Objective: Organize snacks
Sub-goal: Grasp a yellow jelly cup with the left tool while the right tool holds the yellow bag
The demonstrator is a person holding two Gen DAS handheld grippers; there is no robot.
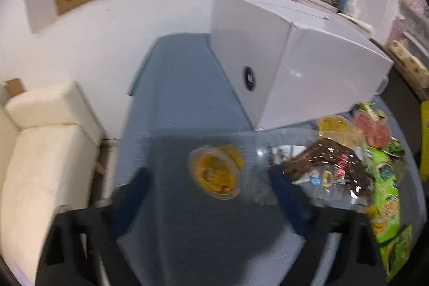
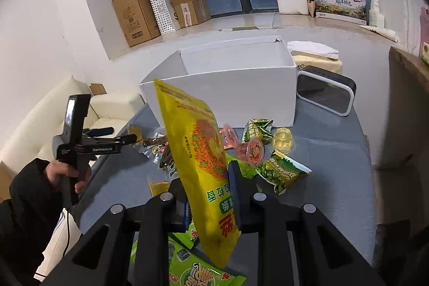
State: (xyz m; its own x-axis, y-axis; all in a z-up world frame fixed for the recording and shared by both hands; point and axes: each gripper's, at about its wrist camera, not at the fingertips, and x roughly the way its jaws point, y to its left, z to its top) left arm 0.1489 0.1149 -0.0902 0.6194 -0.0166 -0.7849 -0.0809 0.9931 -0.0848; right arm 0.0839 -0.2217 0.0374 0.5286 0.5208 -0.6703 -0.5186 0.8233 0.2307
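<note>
My right gripper [image 2: 210,188] is shut on a tall yellow snack bag [image 2: 199,154] and holds it upright above the grey table [image 2: 329,152], in front of the open white box [image 2: 228,82]. My left gripper [image 1: 206,178] is open, its blue fingers either side of a yellow jelly cup [image 1: 214,172] on the table [image 1: 182,103]. The left gripper also shows in the right wrist view [image 2: 118,137] at the left. The white box [image 1: 289,66] stands behind the cup. Loose snacks lie around: pink jelly cups [image 2: 248,149], green pea packets [image 2: 278,172], a clear yellow cup [image 2: 284,140].
A pile of snacks [image 1: 348,162] lies at the right in the left wrist view, with green bags [image 1: 386,203]. A black and white speaker [image 2: 325,90] stands right of the box. A cream sofa [image 1: 40,152] is left of the table. Cardboard boxes [image 2: 136,12] sit on the windowsill.
</note>
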